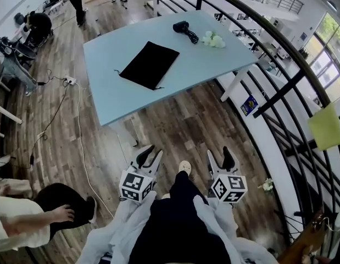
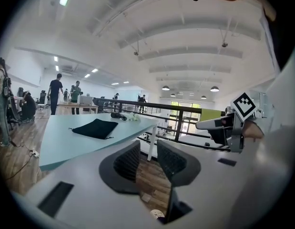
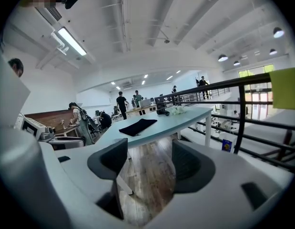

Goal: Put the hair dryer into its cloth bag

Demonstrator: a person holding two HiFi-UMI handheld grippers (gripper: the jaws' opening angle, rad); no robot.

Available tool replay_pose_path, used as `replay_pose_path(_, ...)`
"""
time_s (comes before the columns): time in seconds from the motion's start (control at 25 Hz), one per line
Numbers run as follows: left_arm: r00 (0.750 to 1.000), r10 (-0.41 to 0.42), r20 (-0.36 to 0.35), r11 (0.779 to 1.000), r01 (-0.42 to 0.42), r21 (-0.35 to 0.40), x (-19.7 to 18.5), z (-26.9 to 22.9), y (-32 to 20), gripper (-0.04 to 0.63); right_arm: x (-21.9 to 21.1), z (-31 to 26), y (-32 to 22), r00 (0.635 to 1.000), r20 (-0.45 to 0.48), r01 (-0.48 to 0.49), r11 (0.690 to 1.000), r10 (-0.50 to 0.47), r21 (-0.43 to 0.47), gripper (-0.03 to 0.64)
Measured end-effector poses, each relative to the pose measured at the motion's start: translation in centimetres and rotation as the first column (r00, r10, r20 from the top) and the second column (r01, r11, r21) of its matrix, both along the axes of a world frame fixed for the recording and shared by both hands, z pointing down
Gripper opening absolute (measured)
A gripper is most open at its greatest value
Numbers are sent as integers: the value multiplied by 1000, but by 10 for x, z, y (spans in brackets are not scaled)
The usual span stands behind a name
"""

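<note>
The black cloth bag point(image 1: 149, 65) lies flat in the middle of the light blue table point(image 1: 115, 100). The black hair dryer point(image 1: 184, 29) lies with its cord at the table's far edge, apart from the bag. Both grippers are held low over the wooden floor, well short of the table. My left gripper point(image 1: 149, 157) is open a little, with nothing between its jaws. My right gripper point(image 1: 223, 157) stands open wider and is empty too. The left gripper view shows the bag point(image 2: 96, 128) and the dryer point(image 2: 117, 115) ahead. In the right gripper view the bag point(image 3: 138, 126) and dryer point(image 3: 162, 111) are also far ahead.
A white flower-like bunch point(image 1: 213, 39) lies beside the dryer. A black railing point(image 1: 279, 92) curves along the right, bearing a yellow-green panel point(image 1: 325, 126). Cables and a power strip point(image 1: 70, 81) trail on the floor to the left. A person point(image 1: 27, 219) sits at lower left.
</note>
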State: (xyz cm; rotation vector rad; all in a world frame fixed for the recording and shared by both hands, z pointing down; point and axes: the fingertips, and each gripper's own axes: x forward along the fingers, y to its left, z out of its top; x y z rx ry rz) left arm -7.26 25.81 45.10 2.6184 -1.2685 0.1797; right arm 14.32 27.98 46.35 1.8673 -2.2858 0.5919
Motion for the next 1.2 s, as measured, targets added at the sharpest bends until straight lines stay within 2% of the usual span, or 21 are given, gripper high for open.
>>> replay_pose_path(0.6,998,-68,1,998,68,5,40,-12,-105,120,43,-9,-120,998,0,67,998,-67,-3,293)
replay_pose_path(0.96,993,-115,-3,993,115,14,63,-12,-157,120,65,-3,-172,994,7,111,994,-111,-9,293)
replay_pose_path(1.2,990,-142,-1,989,142,31,73,-11,-170,120,75,1,-194,991,7,135,991,-135,3,293)
